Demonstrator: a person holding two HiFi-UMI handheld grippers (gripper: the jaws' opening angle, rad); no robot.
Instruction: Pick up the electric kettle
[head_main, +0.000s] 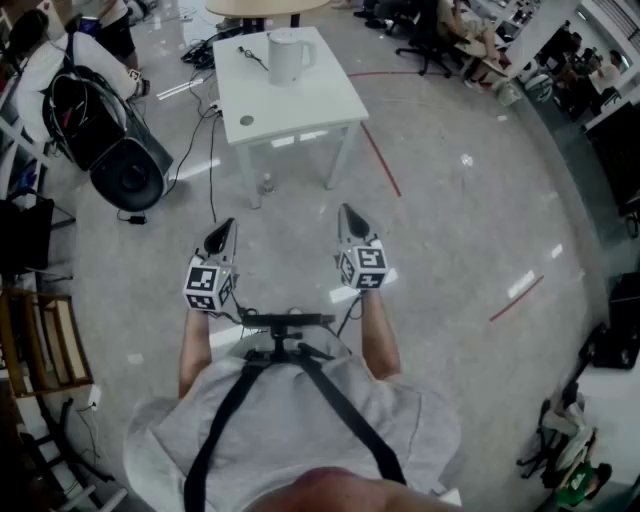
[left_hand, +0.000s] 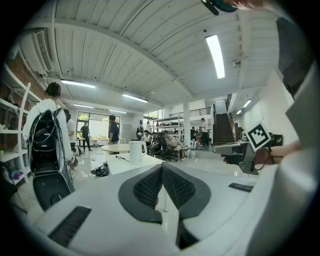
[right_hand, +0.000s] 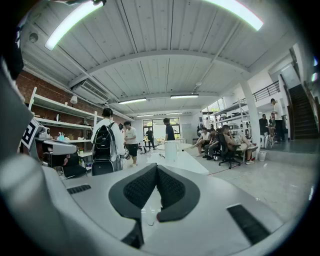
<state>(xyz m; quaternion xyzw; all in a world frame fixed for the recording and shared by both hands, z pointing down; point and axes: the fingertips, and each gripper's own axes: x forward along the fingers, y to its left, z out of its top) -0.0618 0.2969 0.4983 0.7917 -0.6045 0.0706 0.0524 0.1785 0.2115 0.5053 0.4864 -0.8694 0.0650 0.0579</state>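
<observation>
On the far end of the single white table (head_main: 300, 105) stands one electric kettle (head_main: 288, 55), upright, its inside not visible, with a black cord (head_main: 255, 57) just beside it and one small round disc (head_main: 246, 121) near the front edge. Well short of the table, the two tongs, left gripper (head_main: 226, 228) and right gripper (head_main: 346, 212), hang side by side over the floor. Each has its jaws pressed together on nothing.

A smooth white plastic electric kettle (head_main: 288, 55) stands on a matt white surface (head_main: 310, 100); around that surface the speckled grey floor (head_main: 460, 210) is polished to a gloss (bright reflections streak it).
</observation>
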